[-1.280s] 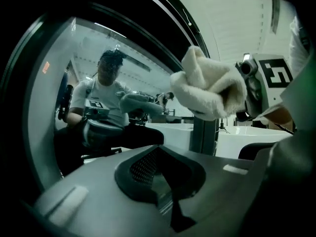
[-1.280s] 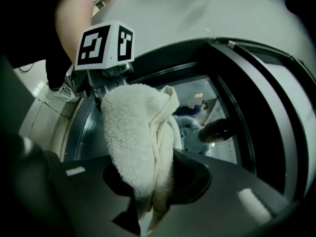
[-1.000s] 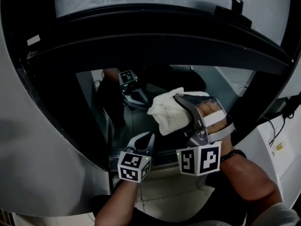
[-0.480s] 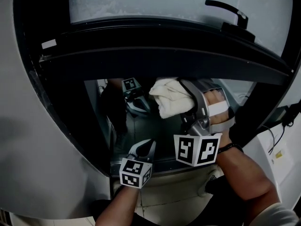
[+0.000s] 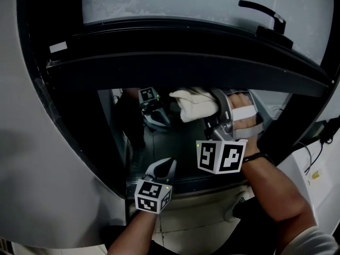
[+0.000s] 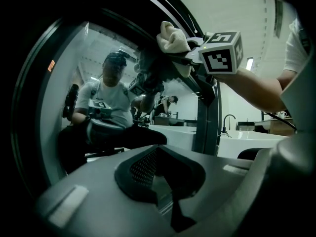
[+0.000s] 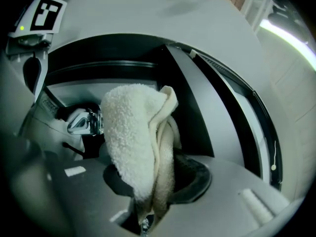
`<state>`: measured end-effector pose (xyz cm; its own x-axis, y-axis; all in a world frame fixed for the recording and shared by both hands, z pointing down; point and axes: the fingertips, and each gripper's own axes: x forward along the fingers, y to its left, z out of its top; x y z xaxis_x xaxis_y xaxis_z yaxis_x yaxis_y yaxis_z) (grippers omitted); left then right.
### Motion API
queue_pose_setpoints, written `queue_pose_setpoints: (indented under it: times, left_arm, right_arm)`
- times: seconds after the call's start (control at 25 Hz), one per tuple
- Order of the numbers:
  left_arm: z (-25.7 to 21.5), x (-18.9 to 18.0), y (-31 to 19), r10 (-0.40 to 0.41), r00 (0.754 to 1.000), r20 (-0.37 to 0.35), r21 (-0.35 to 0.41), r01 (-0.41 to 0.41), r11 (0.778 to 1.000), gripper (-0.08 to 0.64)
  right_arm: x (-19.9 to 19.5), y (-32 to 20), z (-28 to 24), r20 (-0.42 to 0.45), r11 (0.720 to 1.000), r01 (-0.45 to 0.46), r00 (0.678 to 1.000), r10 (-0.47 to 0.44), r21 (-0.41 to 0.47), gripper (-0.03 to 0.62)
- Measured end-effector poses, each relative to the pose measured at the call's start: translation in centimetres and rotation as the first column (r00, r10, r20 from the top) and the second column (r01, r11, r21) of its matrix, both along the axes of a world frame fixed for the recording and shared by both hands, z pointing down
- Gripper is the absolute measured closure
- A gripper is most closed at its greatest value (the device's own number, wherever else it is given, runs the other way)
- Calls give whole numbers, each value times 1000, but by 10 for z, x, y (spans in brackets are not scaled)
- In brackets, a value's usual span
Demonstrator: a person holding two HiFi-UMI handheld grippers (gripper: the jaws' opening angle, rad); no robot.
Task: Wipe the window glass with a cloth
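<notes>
Wiping contact: right gripper (image 7: 150,196), fingers clamped on folded cream terry cloth (image 5: 192,104), holds it against dark window glass (image 5: 175,142) just under black frame bar (image 5: 186,62), while left gripper (image 5: 166,166), fingers apparently together and empty, hangs below, clear of the pane.

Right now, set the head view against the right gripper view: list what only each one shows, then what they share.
Head view only: the window handle at top right and the person's right forearm. Right gripper view only: the right gripper seen close, its jaws clamped on the folded lower end of the white cloth. Both: the white cloth held up at the window glass, with the black window frame around it.
</notes>
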<state>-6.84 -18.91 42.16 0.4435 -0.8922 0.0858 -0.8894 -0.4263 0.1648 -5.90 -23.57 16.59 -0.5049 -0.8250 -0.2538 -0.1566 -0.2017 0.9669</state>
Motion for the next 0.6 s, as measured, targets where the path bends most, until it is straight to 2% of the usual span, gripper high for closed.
queue_pose_setpoints:
  times: [0.36,0.6]
  left_arm:
    - [3,0,-4,0,1000,-20,-12,0,1000,543]
    - [3,5,-7,17,1000,-18,-11,-18,1000,543]
  right_arm:
    - [-1,-2,7,1,1000,-12,1000,12,7,489]
    - [-2,-3,36,-34,1000,-16,999,16,-15,489]
